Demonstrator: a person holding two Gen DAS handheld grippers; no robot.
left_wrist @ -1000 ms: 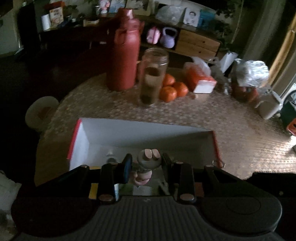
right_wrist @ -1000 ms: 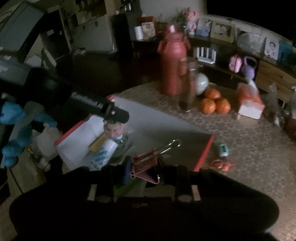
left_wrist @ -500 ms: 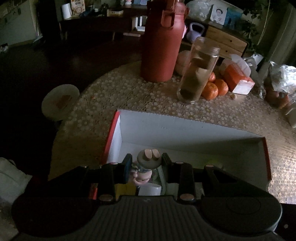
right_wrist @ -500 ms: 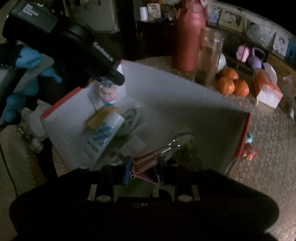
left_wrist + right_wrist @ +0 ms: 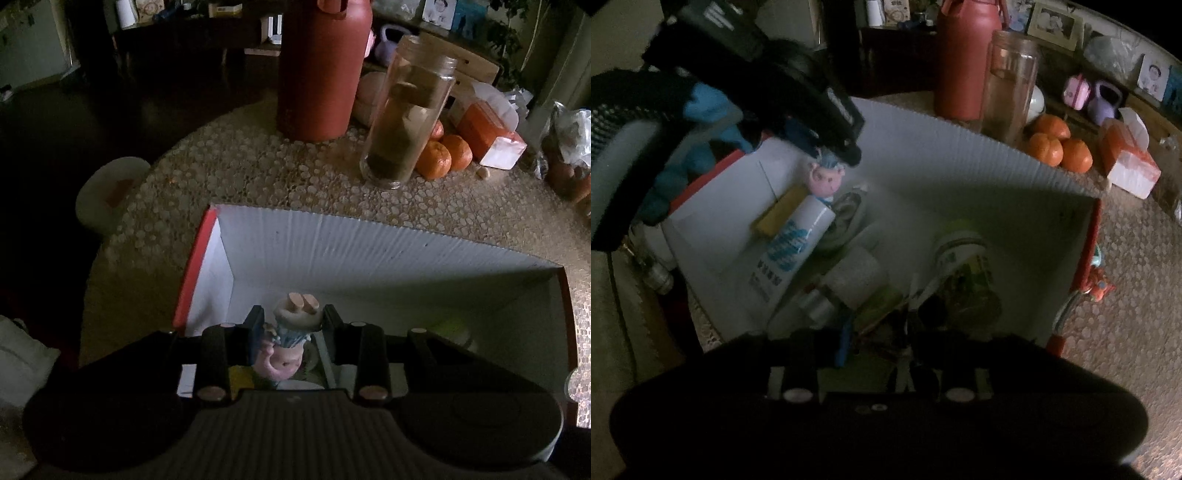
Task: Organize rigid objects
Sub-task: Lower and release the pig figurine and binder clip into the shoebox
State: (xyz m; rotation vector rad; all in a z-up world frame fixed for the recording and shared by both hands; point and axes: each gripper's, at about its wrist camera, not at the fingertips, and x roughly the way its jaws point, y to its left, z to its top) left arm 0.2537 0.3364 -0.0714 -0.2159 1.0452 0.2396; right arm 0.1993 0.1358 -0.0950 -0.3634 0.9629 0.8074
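Observation:
A white box with red outer sides (image 5: 332, 251) stands on the pebbled table. My left gripper (image 5: 293, 317) is shut on a small pink-faced figurine (image 5: 291, 332), held head down with its feet up, low inside the box's left end. The right wrist view shows that left gripper (image 5: 831, 151) and the figurine (image 5: 825, 181) above a yellow block (image 5: 779, 210) and a white tube (image 5: 790, 251). My right gripper (image 5: 879, 332) is deep in the box (image 5: 960, 166) with its jaws opening. The red binder clip (image 5: 877, 345), dark and blurred, is still between them.
Behind the box stand a red flask (image 5: 321, 66), a glass jar (image 5: 406, 118), oranges (image 5: 443, 155) and an orange tissue pack (image 5: 491, 140). Small toys (image 5: 1100, 284) lie outside the box's right wall. A pale stool (image 5: 107, 192) sits left of the table. Bottles crowd the box floor.
Both grippers have sunk into the box, the left with its figurine, the right with its clip. The clip's wire handle no longer sticks up clearly above the right fingers.

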